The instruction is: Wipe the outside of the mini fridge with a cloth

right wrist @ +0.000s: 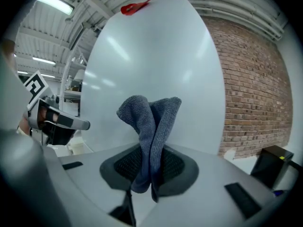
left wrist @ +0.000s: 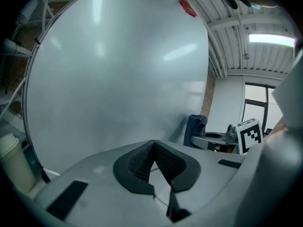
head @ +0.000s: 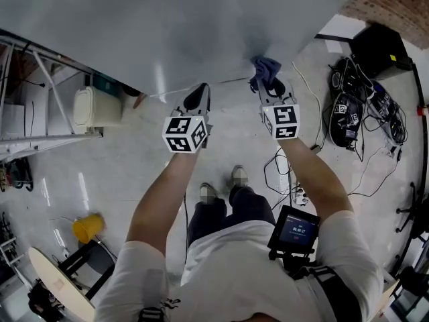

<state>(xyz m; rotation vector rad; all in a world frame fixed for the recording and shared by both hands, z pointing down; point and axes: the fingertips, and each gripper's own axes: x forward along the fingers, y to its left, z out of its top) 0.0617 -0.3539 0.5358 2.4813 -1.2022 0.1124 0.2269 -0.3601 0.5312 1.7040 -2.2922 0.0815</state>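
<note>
The right gripper [right wrist: 150, 151] is clamped on a grey-blue cloth [right wrist: 151, 122]. The cloth is pinched in a fold between the jaws, with two lobes standing up above them and a short tail hanging below. In the head view the cloth [head: 265, 69] sits at the tip of the right gripper [head: 271, 91], right at the lower edge of the fridge [head: 167, 25], a broad, pale, smooth face that fills the top of that view. Whether the cloth touches the fridge cannot be told.

The left gripper [left wrist: 154, 145] has its jaws brought together at the tips with nothing between them. It points at the fridge [left wrist: 118, 74] from close by. In the head view the left gripper [head: 198, 98] is just beside the right one, both held up at arm's length near the fridge face.

A small red thing [right wrist: 135, 6] sits at the top edge of the fridge [right wrist: 156, 56]. A brick wall [right wrist: 251, 89] stands to the right of the fridge.

On the floor [head: 134, 173] below, a tangle of cables [head: 355, 106] lies to the right, near a black box [head: 382, 49]. To the left a white tub [head: 94, 106] rests by a metal rack [head: 40, 92], and a yellow thing [head: 88, 227] lies lower left
</note>
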